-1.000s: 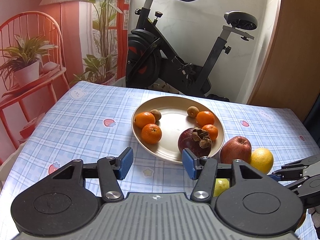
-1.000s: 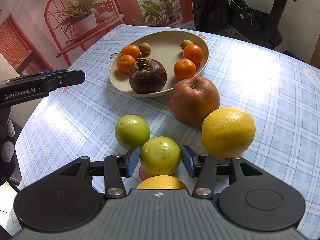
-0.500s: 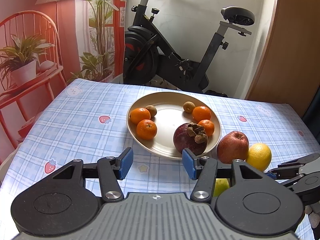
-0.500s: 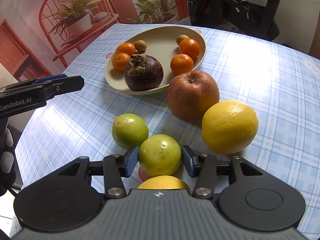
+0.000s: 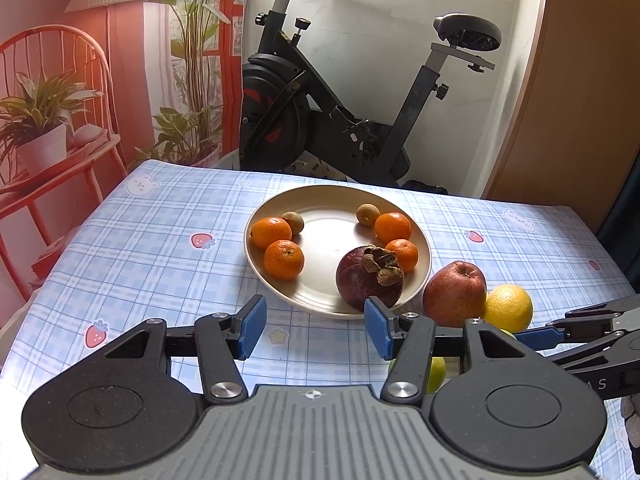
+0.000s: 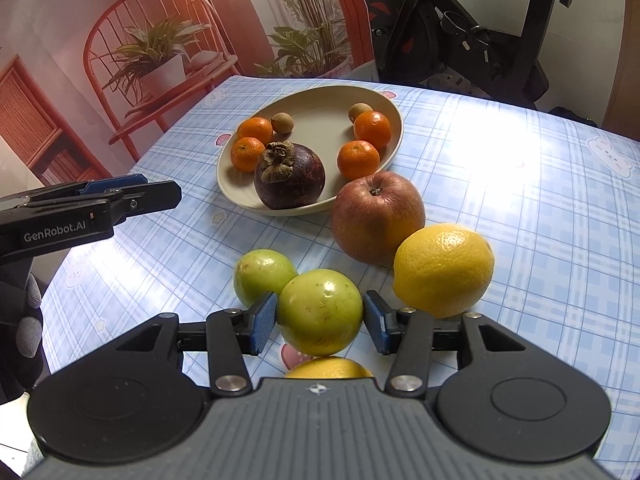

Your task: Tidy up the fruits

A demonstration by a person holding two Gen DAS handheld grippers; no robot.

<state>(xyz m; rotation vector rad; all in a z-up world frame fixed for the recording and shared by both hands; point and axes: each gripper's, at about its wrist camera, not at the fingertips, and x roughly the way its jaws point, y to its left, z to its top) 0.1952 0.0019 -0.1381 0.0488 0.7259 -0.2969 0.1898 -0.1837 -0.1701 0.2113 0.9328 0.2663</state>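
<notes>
A beige plate (image 5: 320,216) (image 6: 320,120) holds several small oranges (image 5: 283,259), two brown longans and a dark purple mangosteen (image 5: 368,280) (image 6: 290,176). Beside it on the cloth lie a red apple (image 6: 378,216) (image 5: 454,294), a yellow lemon (image 6: 442,268) (image 5: 507,307) and a green fruit (image 6: 262,276). My right gripper (image 6: 320,322) is shut on a second green fruit (image 6: 320,310). Another yellow fruit (image 6: 328,368) lies under it. My left gripper (image 5: 314,330) is open and empty, just short of the plate's near rim.
The table has a blue checked cloth (image 5: 160,248). An exercise bike (image 5: 340,120) stands beyond the far edge, a wooden door (image 5: 580,100) at right. My left gripper also shows from the side in the right wrist view (image 6: 132,196).
My right gripper's pads have closed against the green fruit between them. My left gripper has drawn back and risen a little; the plate looks farther away.
</notes>
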